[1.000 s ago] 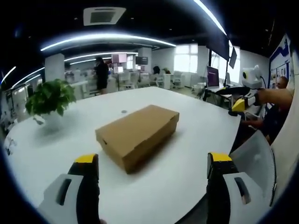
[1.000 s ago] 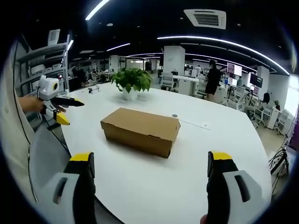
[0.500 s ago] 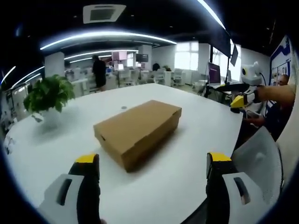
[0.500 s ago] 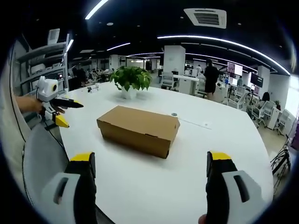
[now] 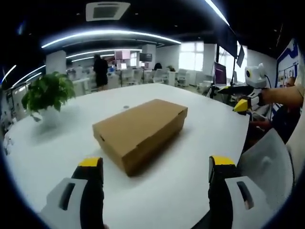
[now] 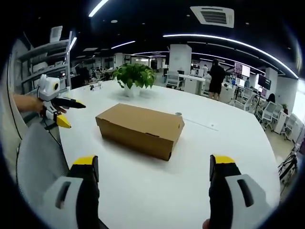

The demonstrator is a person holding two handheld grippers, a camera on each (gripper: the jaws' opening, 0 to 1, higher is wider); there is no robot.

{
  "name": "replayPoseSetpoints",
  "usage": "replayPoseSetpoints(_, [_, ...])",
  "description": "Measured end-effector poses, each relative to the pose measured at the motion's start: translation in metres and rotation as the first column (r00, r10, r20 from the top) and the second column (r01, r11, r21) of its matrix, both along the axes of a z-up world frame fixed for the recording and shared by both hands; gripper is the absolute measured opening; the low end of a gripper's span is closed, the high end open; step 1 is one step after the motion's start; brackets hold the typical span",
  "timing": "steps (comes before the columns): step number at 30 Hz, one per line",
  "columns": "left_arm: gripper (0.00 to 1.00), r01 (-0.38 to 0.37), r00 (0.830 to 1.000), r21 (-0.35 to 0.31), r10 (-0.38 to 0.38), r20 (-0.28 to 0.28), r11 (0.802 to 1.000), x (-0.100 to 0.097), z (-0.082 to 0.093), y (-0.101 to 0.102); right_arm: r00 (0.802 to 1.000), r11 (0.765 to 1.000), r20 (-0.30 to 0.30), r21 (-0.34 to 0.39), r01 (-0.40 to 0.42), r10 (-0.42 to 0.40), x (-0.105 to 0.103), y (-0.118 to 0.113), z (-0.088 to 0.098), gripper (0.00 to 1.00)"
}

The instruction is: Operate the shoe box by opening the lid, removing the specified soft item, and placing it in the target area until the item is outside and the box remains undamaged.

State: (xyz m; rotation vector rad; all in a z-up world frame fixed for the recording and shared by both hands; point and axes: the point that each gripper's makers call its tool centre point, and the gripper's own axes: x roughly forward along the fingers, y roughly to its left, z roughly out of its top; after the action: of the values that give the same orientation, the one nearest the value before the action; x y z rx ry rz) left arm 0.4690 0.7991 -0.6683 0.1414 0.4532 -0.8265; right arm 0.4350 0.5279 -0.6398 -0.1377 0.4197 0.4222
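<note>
A brown cardboard shoe box [image 5: 138, 131] [image 6: 139, 129] lies on the white table [image 5: 190, 167] [image 6: 157, 186] with its lid down. My left gripper [image 5: 155, 164] hangs open over the near table edge, short of the box, nothing between its jaws. My right gripper [image 6: 155, 164] is likewise open and empty, facing the box from the other side. The right gripper [image 5: 234, 98] comes into the left gripper view at the far right, held by a hand. The left gripper [image 6: 59, 110] appears at the left of the right gripper view. The soft item is hidden.
A potted green plant [image 5: 44, 95] [image 6: 134, 78] stands on the table beyond the box. A small round insert [image 6: 177, 114] sits in the tabletop behind the box. A grey chair back [image 5: 267, 157] [image 6: 38, 152] is near the table edge. A person [image 5: 100, 71] stands among desks behind.
Both views have drifted slightly nearer the box, which looks a little larger. The box and plant have not moved; both grippers stay open.
</note>
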Motion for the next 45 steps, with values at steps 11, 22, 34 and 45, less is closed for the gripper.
replayPoseSetpoints(11, [0.88,-0.020,1.000,0.003,0.020,0.002,1.000,0.016,-0.004,0.001,1.000,1.000,-0.004,-0.006,-0.021,0.021,0.013,0.000,-0.012,0.88])
replayPoseSetpoints(22, [0.81,-0.063,0.998,0.003,0.063,0.009,0.998,0.035,-0.008,0.003,0.999,0.999,-0.006,0.009,-0.041,0.041,0.031,0.001,-0.018,0.79])
replayPoseSetpoints(34, [0.74,-0.082,0.997,0.003,0.082,-0.003,0.997,0.049,-0.013,0.002,0.996,0.996,-0.025,-0.008,-0.085,0.085,0.050,0.005,-0.029,0.75])
replayPoseSetpoints(45, [0.67,-0.121,0.993,0.009,0.121,-0.008,0.993,0.061,-0.019,0.001,0.991,0.990,-0.032,-0.041,-0.132,0.131,0.070,0.011,-0.036,0.66])
